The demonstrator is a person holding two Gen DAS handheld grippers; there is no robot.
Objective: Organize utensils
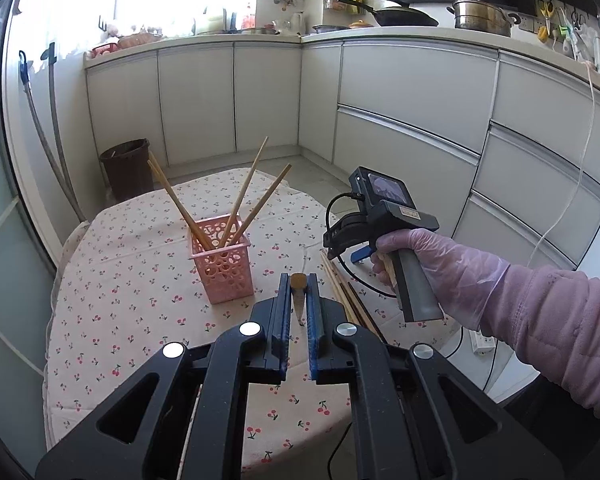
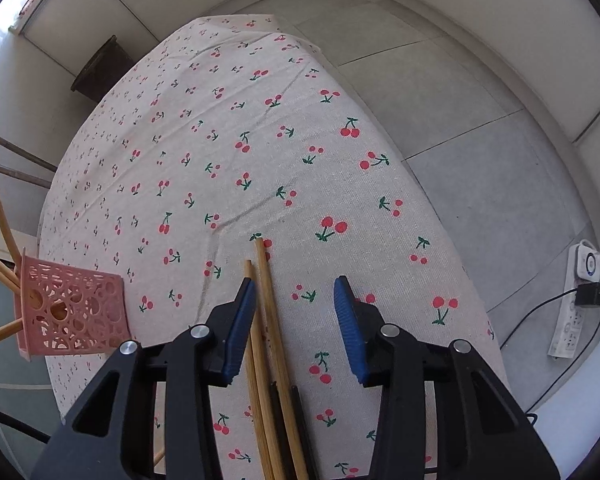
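A pink perforated basket (image 1: 222, 266) stands on the cherry-print tablecloth (image 1: 132, 280) and holds several wooden chopsticks (image 1: 244, 196) that lean outward. It also shows in the right wrist view (image 2: 70, 312) at the left edge. My left gripper (image 1: 299, 284) is shut on a wooden-handled utensil (image 1: 299, 286), seen end-on, right of the basket. My right gripper (image 2: 296, 292) is open and empty just above loose chopsticks (image 2: 270, 320) that lie on the cloth between its jaws, near the left finger. The right gripper's body (image 1: 380, 224) shows in the left wrist view.
A dark bin (image 1: 126, 168) stands on the floor beyond the table. White cabinets (image 1: 400, 96) line the back and right. A power strip (image 2: 576, 300) with cables lies on the floor right of the table. The table's right edge (image 2: 440, 208) drops to the tiled floor.
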